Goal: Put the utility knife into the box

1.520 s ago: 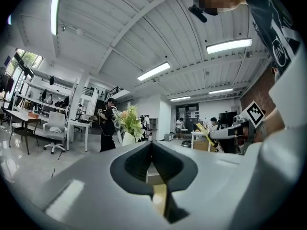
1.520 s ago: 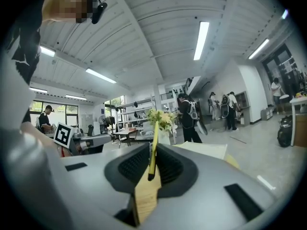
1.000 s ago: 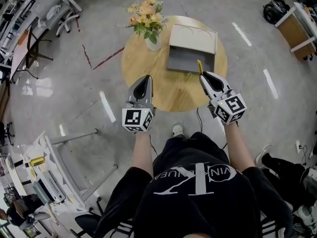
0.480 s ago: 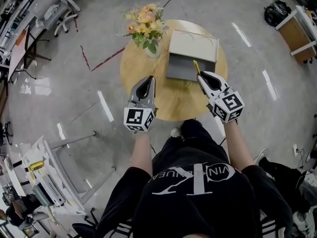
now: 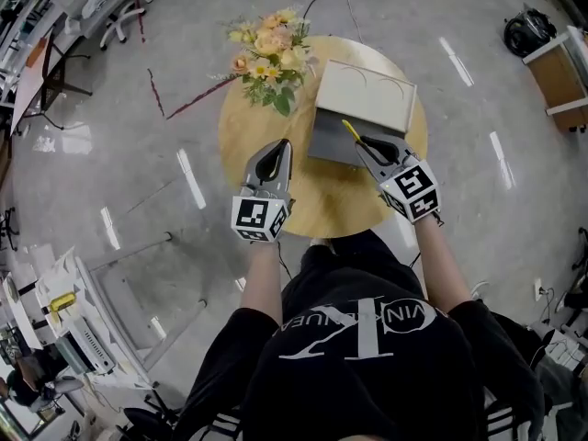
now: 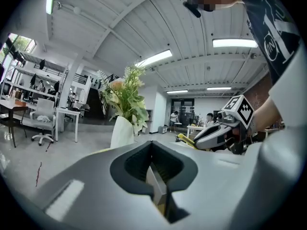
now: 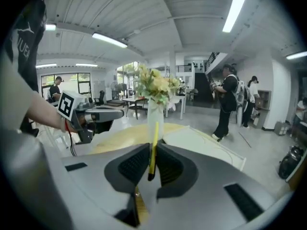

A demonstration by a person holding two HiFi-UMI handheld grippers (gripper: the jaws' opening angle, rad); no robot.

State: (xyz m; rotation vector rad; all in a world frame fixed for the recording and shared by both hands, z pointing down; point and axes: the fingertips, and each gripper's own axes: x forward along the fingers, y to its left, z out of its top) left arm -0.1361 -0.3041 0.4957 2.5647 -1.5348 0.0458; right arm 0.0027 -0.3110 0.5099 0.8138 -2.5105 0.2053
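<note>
Two tongs above a round wooden desk [image 5: 322, 200], one in each hand. Right tongs [image 5: 366, 141] clamped on the utility knife [image 5: 350, 130] — narrow yellow body pinched edge-on between the ribbed pads, sticking out well past the tips. Held over the near edge of the box [image 5: 363, 90], the knife's free end reaching over the grey inside, not resting in it as far as the head view tells. Box open, pale lid laid back toward the far side of the desk. Left tongs [image 5: 276, 154] fully closed — pads pressed together with nothing between them — hovering over the near left part of the desk, beside the box's left corner and apart from it. Vase of flowers [image 5: 268, 49] at the far left edge of the desk, left of the box. Grey polished floor [image 5: 138, 154] all round the desk. Other people [image 7: 230, 104] standing well off in the background of the right gripper view.
</note>
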